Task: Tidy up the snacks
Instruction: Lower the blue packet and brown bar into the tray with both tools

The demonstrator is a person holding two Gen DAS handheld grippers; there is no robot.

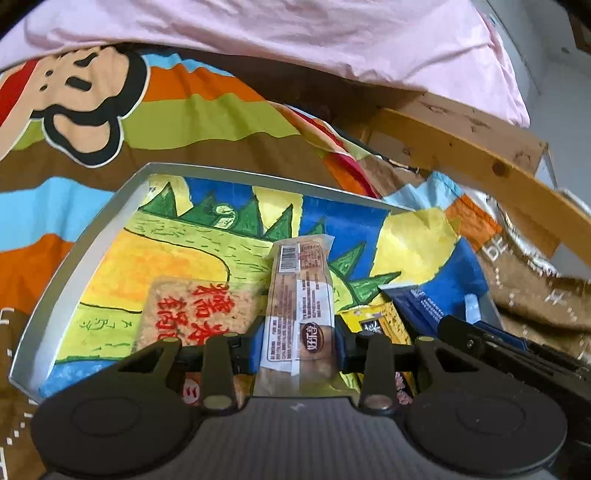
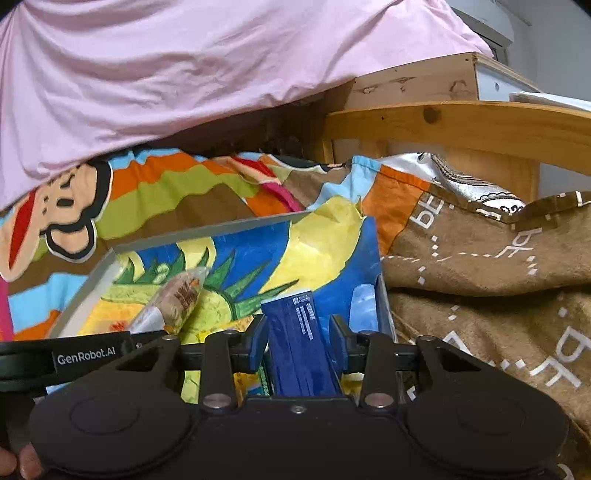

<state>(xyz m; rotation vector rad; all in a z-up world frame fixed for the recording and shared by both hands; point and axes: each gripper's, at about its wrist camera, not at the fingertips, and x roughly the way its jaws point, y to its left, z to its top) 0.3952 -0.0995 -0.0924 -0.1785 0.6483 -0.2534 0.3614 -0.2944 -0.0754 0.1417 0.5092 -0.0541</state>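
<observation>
1. Snacks come first: the left gripper (image 1: 299, 349) is clenched on one clear-wrapped biscuit bar (image 1: 301, 295), and its blue pads (image 1: 257, 349) press both sides of the wrapper. The bar sticks up and forward over the tray (image 1: 74, 254).
2. The bar's lower end drops behind the gripper body, so that end is hidden.
3. The right gripper (image 2: 298, 345) grasps one dark blue packet (image 2: 297, 339); its jaws sit against the packet's sides, and the packet's near end is covered by the gripper.
4. Fine print on the blue packet is too small to read.
5. In the tray lies one flat tan pack with red characters (image 1: 195, 314), partly covered by the left gripper.
6. One yellow packet (image 1: 373, 325) lies just beside the bar's right side; only its upper part shows.
7. From the right wrist view, the biscuit bar (image 2: 181, 299) appears tilted at the left, with the other gripper's black body (image 2: 74, 356) cut off by the frame edge.
8. The tray is one grey-rimmed piece lined with a painted dinosaur picture (image 1: 207, 236); its near edge is out of view.
9. It rests on a striped cartoon-monkey bedspread (image 1: 110, 110), with a pink sheet (image 1: 295, 33) above.
10. One wooden frame (image 1: 461, 147) and a brown printed cloth (image 2: 480, 258) lie to the right.
</observation>
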